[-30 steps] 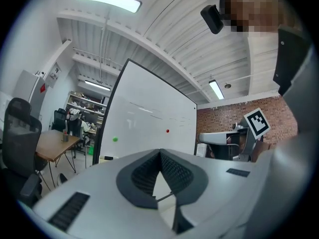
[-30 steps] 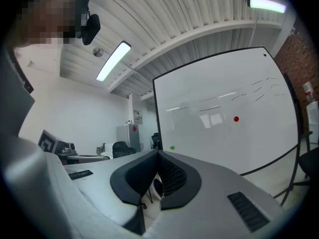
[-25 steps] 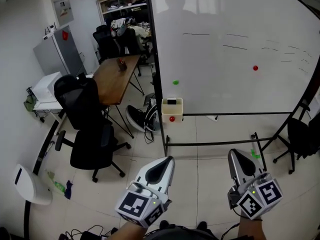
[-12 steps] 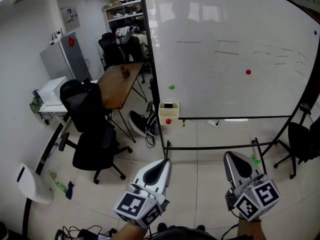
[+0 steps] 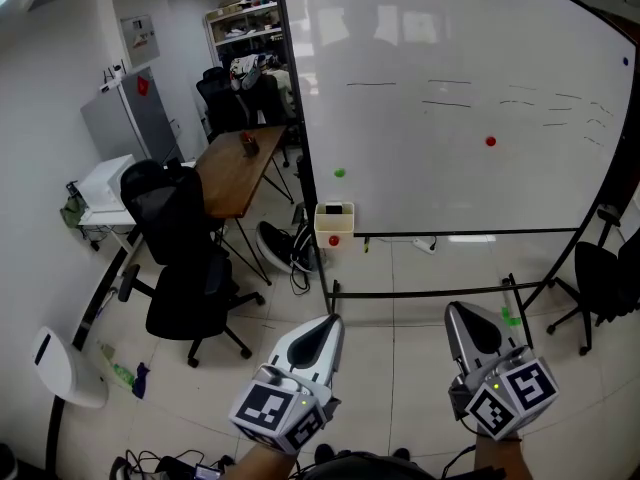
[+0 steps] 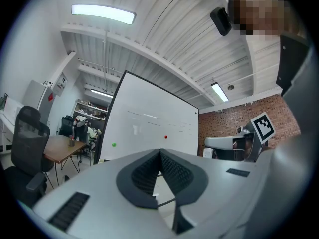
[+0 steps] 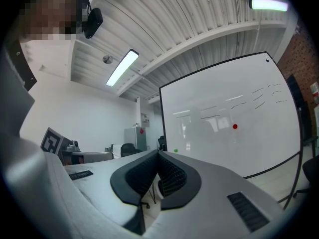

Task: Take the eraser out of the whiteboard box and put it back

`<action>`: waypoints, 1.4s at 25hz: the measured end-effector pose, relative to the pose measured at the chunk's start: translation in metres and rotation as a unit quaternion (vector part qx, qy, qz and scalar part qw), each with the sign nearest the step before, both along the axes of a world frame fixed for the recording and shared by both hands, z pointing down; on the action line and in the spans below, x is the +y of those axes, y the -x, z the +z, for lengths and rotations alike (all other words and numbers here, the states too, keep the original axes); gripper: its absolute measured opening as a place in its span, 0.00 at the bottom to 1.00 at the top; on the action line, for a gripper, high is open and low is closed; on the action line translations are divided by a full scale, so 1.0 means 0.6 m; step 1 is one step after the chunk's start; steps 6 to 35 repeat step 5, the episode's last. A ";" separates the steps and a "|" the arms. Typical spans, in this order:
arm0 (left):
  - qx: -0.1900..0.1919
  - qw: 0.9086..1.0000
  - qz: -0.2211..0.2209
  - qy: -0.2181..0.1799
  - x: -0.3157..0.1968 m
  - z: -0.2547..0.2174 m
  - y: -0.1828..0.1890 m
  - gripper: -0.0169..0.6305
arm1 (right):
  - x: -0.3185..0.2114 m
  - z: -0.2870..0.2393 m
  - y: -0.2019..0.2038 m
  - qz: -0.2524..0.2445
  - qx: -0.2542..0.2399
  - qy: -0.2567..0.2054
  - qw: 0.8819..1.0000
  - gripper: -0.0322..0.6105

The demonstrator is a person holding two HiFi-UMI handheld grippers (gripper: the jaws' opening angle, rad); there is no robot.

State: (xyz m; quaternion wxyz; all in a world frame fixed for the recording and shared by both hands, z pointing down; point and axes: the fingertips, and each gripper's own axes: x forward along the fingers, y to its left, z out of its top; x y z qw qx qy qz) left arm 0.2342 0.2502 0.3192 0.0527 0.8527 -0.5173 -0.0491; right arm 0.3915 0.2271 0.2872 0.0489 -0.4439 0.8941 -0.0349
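The cream whiteboard box [image 5: 334, 230] hangs at the lower left corner of the whiteboard [image 5: 450, 88], with a red dot on its front. A dark eraser [image 5: 338, 209] shows in its top opening. My left gripper [image 5: 331, 319] and right gripper [image 5: 454, 309] are held low in the head view, side by side, well short of the board and pointing towards it. Both are shut with nothing between the jaws. In the left gripper view the left gripper [image 6: 160, 152] has its pads meeting at the tip. The right gripper [image 7: 158, 154] looks the same in the right gripper view.
The board's black stand bar [image 5: 430, 290] runs across the floor ahead of the grippers. A wooden table [image 5: 235, 168] and black office chairs [image 5: 185, 268] stand at the left. Another dark chair [image 5: 605, 268] is at the right edge. Red [image 5: 490, 141] and green [image 5: 340, 173] magnets sit on the board.
The whole scene has slid slightly left in the head view as I shifted with both grippers. The grippers keep their spacing and stay shut.
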 end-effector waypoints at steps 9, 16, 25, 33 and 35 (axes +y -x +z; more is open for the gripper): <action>0.001 1.000 0.002 -0.002 0.008 -0.001 0.002 0.07 | 0.008 0.000 0.001 0.003 0.002 -0.001 1.000 0.07; 0.001 1.000 0.002 -0.002 0.008 -0.001 0.002 0.07 | 0.008 0.000 0.001 0.003 0.002 -0.001 1.000 0.07; 0.001 1.000 0.002 -0.002 0.008 -0.001 0.002 0.07 | 0.008 0.000 0.001 0.003 0.002 -0.001 1.000 0.07; 0.001 1.000 0.002 -0.002 0.008 -0.001 0.002 0.07 | 0.008 0.000 0.001 0.003 0.002 -0.001 1.000 0.07; 0.001 1.000 0.002 -0.002 0.008 -0.001 0.002 0.07 | 0.008 0.000 0.001 0.003 0.002 -0.001 1.000 0.07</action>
